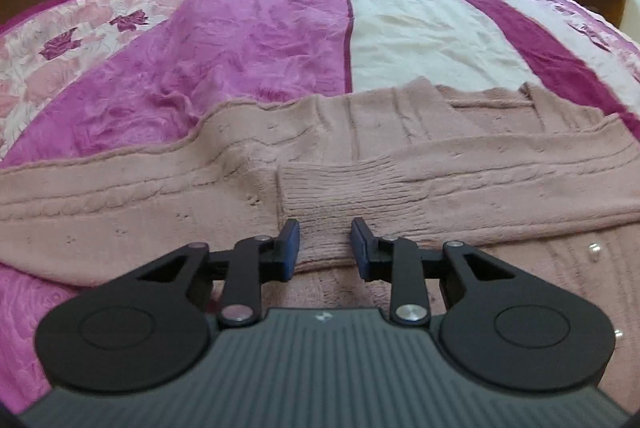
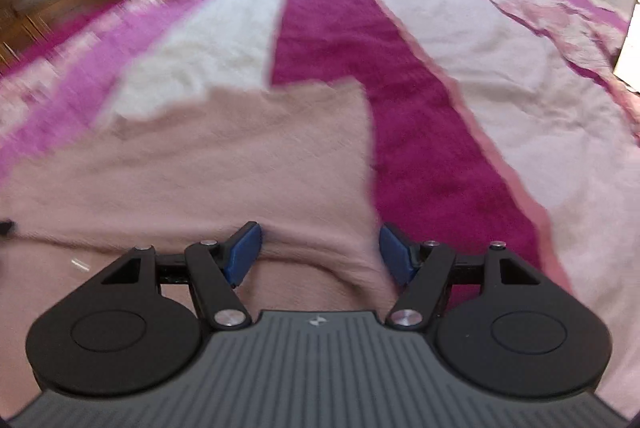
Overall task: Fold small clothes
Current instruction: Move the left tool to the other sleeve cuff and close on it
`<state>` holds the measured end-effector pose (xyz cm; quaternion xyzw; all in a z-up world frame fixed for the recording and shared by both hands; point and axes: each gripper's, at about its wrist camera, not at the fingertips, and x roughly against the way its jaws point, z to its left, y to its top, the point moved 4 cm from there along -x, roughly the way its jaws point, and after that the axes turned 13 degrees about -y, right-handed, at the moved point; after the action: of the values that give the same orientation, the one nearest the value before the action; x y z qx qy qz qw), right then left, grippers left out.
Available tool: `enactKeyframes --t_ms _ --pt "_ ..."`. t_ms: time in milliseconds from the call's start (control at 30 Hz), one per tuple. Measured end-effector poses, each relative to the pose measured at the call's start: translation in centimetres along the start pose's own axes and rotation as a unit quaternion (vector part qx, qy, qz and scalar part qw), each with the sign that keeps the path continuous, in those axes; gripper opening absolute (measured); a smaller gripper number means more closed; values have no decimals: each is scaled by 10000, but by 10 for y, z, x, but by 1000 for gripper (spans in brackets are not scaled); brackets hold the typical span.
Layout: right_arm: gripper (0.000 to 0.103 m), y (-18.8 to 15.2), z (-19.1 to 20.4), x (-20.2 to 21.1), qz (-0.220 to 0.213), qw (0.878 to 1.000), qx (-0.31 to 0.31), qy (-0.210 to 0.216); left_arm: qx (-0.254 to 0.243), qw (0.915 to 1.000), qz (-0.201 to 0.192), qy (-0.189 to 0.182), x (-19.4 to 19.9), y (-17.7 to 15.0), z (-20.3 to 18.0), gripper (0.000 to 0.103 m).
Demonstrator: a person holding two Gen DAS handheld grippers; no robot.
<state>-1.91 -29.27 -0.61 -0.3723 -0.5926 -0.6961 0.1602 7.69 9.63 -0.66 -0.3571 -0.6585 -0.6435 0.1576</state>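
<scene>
**Inspector:** Location of the garment?

**Assistant:** A pale pink knitted cardigan (image 1: 360, 132) lies flat on the striped bedspread (image 1: 260, 40), near the close edge of the bed. Small pearly buttons (image 1: 595, 249) show on the panel nearest the camera.

**Inspector:** Folding done so far?

**Assistant:** Partial, in my judgement. Both sleeves lie crosswise over the body, and a ribbed cuff (image 1: 340, 188) rests at about the middle of the garment. The body itself appears unfolded — it spreads wide to either side.

**Inspector:** Left gripper?

**Assistant:** The left gripper (image 1: 325, 248) has its jaws spread, one either side of the ribbed cuff, low over it. Nothing is pinched.

**Inspector:** Right gripper?

**Assistant:** The right gripper (image 2: 320, 254) is spread wider, over the cardigan's edge where it meets the dark magenta stripe (image 2: 400, 88). A ridge of knit rises between the jaws, but they do not close on it. That view is blurred, so fine contact cannot be told.

**Inspector:** Remaining work?

**Assistant:** By my estimate, the body must be folded over on itself — perhaps twice — and squared up.
</scene>
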Motion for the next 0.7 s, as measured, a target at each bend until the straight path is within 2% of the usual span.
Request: enactKeyframes --t_ms 67,200,433,600,700 --pt "72 -2 -5 1 -28 9999 -106 117 8 9999 0 107 3 0 1 37" --pt "73 -1 -7 9 -110 9998 -134 140 314 9994 -25 151 19 3 9 37" --pt "73 6 -3 44 -344 9983 -267 392 818 9941 -145 696 59 0 48 37" --pt "73 8 14 71 -391 9963 -200 738 1359 9852 -241 1021 85 -6 92 37" --pt "74 5 27 82 -357 9950 -138 925 1738 9763 -254 1261 96 -12 120 37"
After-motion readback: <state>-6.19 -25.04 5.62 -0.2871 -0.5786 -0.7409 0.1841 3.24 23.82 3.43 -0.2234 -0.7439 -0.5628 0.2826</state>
